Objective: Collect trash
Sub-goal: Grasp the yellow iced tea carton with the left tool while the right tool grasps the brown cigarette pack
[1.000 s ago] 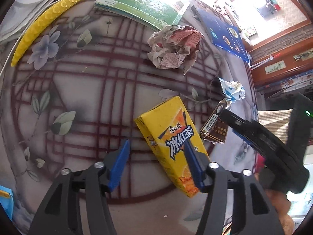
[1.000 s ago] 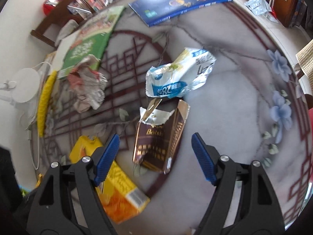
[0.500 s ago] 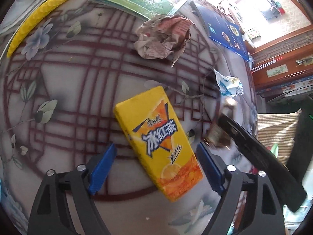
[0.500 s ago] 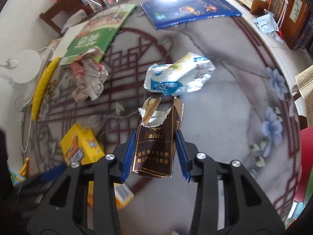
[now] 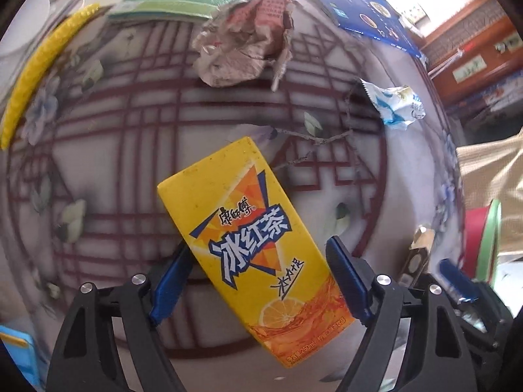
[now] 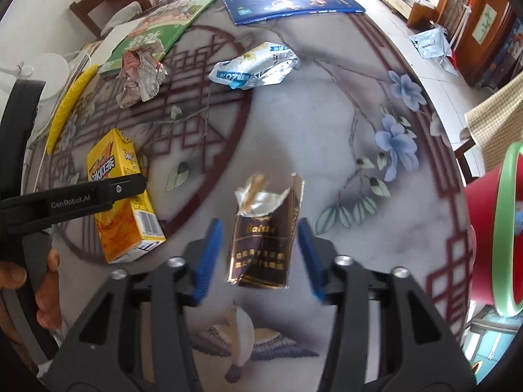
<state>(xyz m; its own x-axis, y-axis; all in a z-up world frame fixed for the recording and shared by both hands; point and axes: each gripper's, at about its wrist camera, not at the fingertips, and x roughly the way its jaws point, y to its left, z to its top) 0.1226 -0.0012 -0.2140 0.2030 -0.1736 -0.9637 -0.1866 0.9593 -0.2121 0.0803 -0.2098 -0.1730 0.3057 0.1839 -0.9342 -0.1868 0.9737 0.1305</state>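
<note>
A yellow iced-tea carton (image 5: 251, 248) lies flat on the patterned table, between the open jaws of my left gripper (image 5: 258, 281); it also shows in the right wrist view (image 6: 121, 196). My right gripper (image 6: 258, 261) holds a torn brown cigarette pack (image 6: 264, 245) lifted above the table, the jaws looking slightly apart from its sides. A crumpled newspaper ball (image 5: 242, 45) and a white-blue wrapper (image 5: 395, 104) lie farther back; both also show in the right wrist view, the ball (image 6: 140, 75) and the wrapper (image 6: 255, 65).
A red bin with a green rim (image 6: 490, 228) stands at the table's right edge. A green book (image 6: 157, 36), a blue book (image 6: 291, 0) and a yellow curved strip (image 6: 68, 104) lie at the back. A chair back (image 6: 497, 114) stands to the right.
My right gripper closed around the cigarette pack, lifted it and moved right toward the red bin. My left gripper shifted so that the yellow carton lies between its jaws.
</note>
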